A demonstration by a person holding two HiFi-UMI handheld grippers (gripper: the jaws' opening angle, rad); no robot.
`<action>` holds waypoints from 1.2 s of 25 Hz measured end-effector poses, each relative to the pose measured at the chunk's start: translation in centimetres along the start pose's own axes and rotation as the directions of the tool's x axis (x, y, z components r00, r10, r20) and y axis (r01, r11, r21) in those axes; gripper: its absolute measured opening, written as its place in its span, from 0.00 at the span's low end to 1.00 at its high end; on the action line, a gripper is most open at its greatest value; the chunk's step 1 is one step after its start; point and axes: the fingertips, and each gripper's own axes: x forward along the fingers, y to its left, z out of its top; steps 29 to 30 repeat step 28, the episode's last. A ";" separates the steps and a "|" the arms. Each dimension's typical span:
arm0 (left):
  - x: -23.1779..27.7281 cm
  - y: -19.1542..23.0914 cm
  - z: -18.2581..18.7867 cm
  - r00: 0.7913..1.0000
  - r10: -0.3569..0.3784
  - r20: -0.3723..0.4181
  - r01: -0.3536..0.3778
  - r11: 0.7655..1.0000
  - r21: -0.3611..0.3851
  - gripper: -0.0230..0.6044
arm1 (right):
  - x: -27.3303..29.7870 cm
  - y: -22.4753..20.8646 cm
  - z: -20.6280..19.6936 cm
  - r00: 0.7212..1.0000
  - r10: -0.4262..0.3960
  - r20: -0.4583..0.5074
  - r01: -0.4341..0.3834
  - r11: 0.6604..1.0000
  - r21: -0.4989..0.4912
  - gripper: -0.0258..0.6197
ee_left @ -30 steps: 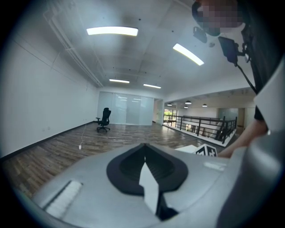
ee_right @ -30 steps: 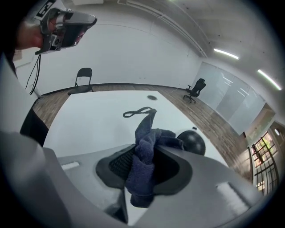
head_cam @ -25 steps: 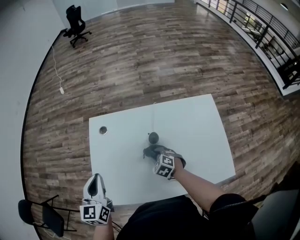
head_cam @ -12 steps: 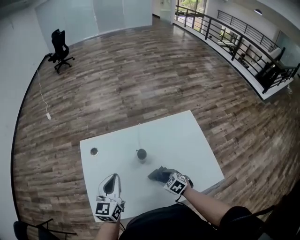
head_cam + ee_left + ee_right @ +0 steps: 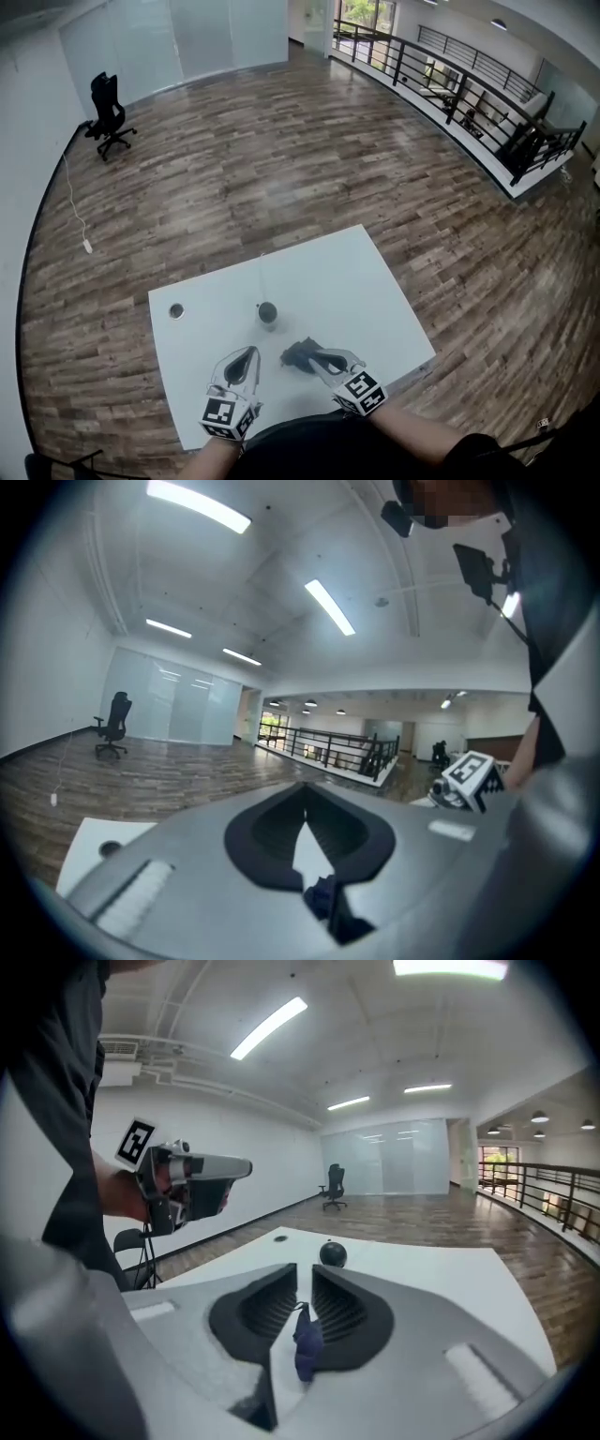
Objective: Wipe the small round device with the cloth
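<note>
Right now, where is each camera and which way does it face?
Head view: on the person's head, steeply down at the table; both grippers show.
Left gripper view: on the left gripper, along its shut jaws toward the railing; torso shows.
Right gripper view: on the right gripper, facing the round device; its jaws have just been closing on the cloth.
Shared: each gripper view shows the other gripper.

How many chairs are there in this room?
2: a black wheeled office chair by the far glass wall, and a black thin-legged chair near the white table. Others may hide beyond the railing.
</note>
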 end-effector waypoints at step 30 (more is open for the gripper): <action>-0.3 -3.0 -2.9 0.996 -0.074 -0.055 0.078 0.994 0.081 0.05 | 1.7 -3.4 -0.9 0.993 -0.120 0.006 0.120 0.993 -0.021 0.04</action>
